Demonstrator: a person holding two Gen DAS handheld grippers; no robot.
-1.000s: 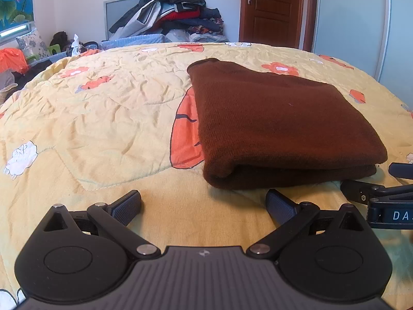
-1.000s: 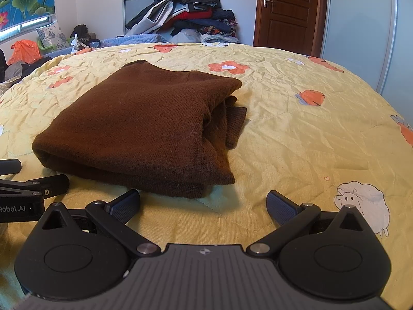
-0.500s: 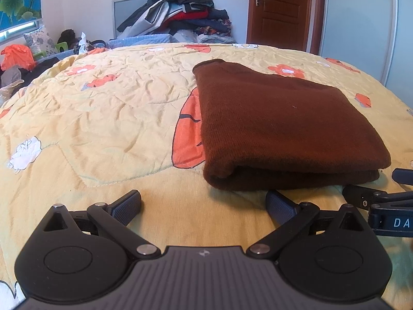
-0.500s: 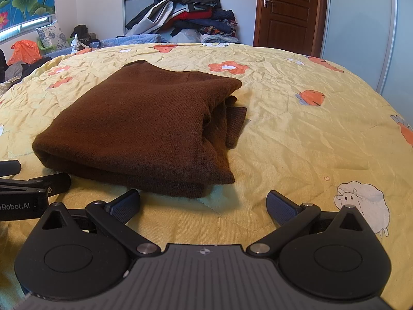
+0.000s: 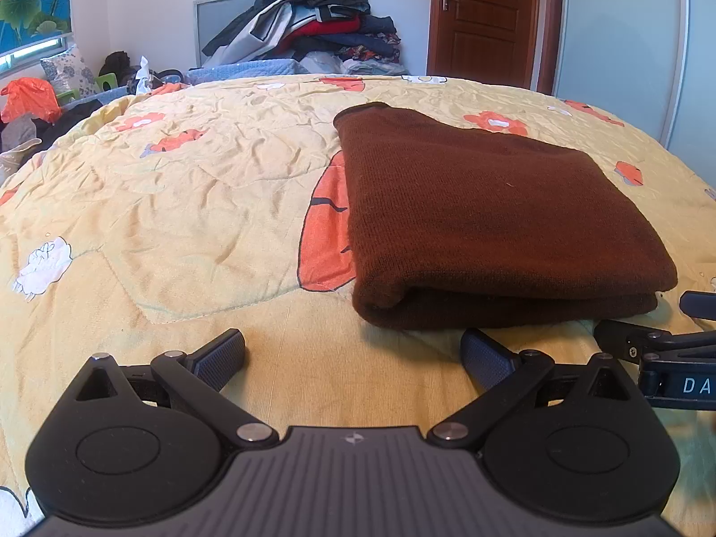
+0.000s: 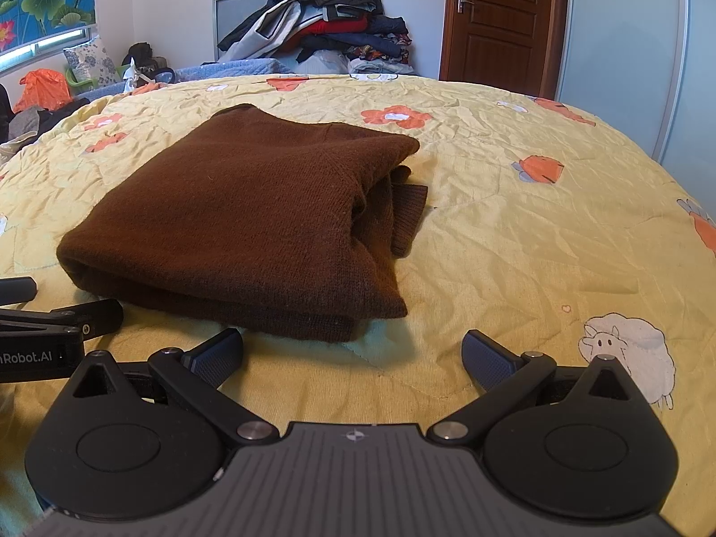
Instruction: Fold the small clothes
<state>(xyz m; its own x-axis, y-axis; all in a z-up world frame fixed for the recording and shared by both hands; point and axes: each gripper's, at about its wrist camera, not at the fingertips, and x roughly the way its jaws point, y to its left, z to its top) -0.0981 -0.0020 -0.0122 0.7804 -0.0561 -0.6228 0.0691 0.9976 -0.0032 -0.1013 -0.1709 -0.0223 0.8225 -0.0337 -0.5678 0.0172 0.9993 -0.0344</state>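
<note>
Left gripper [image 5: 353, 353] and right gripper [image 6: 352, 353]: fingers spread wide, holding nothing, just off the near edge of the folded brown sweater [image 5: 487, 219] on the bed [image 5: 179, 206].

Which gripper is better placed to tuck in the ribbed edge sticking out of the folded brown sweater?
Right. The ribbed edge pokes out on the sweater's right side, ahead of the open right gripper. The open left gripper faces the neat left fold, with the whole sweater between.

Left gripper [image 5: 352, 351], right gripper [image 6: 352, 352]: matte black, ribbed centre plate, silver pivot screws, blue-grey textured fingertips [image 5: 222, 352]; white lettering seen on side.
</note>
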